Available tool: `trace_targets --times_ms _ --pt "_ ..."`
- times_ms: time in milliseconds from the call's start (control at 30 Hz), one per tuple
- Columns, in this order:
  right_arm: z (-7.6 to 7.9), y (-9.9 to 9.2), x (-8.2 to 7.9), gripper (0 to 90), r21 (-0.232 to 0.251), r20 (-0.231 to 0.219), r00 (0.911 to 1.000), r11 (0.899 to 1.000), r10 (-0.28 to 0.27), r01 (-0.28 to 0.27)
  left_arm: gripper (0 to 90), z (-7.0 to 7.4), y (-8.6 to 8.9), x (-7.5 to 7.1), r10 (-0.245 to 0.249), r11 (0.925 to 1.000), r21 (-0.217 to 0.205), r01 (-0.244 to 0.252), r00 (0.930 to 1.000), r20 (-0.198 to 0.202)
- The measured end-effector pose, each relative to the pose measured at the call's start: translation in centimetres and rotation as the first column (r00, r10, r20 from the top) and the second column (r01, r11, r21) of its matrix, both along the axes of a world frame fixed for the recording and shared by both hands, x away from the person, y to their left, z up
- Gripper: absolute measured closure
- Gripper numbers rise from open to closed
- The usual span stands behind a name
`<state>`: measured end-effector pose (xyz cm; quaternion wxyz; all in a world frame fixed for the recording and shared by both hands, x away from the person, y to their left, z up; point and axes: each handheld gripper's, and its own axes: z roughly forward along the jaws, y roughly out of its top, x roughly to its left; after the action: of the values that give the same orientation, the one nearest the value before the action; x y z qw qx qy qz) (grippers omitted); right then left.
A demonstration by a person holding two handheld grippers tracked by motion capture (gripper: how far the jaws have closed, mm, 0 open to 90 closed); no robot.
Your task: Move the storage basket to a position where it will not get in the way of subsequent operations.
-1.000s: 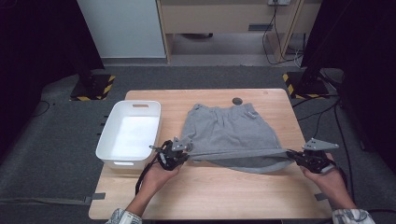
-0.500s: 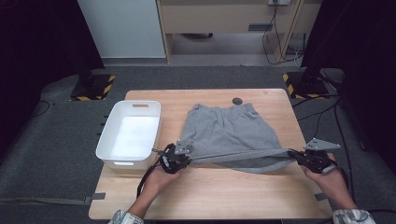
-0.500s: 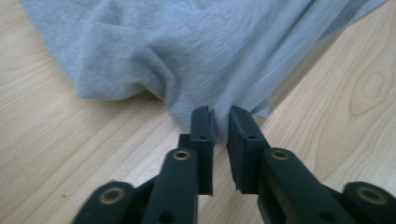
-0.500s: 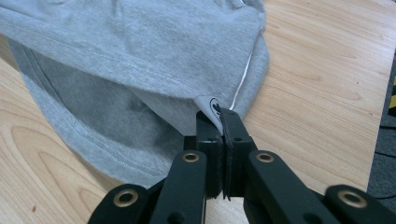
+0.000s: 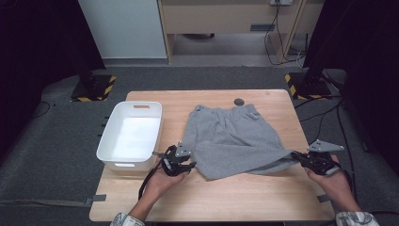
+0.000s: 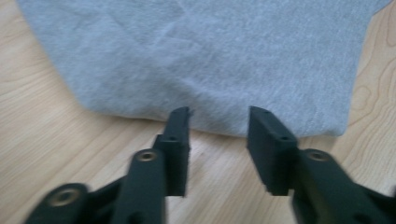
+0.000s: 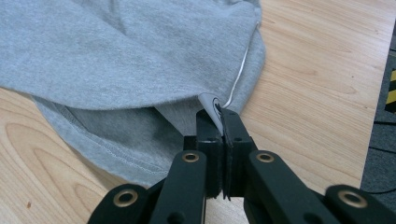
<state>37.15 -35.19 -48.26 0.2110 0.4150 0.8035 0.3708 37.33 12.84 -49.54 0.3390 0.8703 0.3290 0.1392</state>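
While the grey shorts (image 5: pixel 233 141) are lying folded mid-table, their corner is being pinched by the right gripper (image 7: pixel 219 122); the left gripper (image 6: pixel 219 122), just opening and empty, is being held at their seven o'clock edge.

- Lab or test room, staged for recording.
- Lone wooden table (image 5: pixel 263 197) on grey carpet (image 5: pixel 51 155).
- Black stands on yellow-and-black striped bases (image 5: pixel 94 89) at both sides.
- Loose cables (image 5: pixel 282 42) along back wall; tape strips (image 5: pixel 96 198) on floor.
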Motion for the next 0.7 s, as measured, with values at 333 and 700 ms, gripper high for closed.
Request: trace_targets --times_ms 333,700 --pt "-0.3 0.3 0.0 88.2 0.004 -0.005 1.0000 1.000 0.008 -0.008 49.0 -1.6 -1.0 0.7 -0.017 0.9998 -0.014 0.017 0.9995 -0.027" --pt "-0.4 0.6 0.1 88.1 0.003 -0.005 0.9999 1.000 0.010 -0.010 89.8 -0.9 -2.1 1.7 -0.041 0.9988 0.024 0.042 0.9990 -0.017"
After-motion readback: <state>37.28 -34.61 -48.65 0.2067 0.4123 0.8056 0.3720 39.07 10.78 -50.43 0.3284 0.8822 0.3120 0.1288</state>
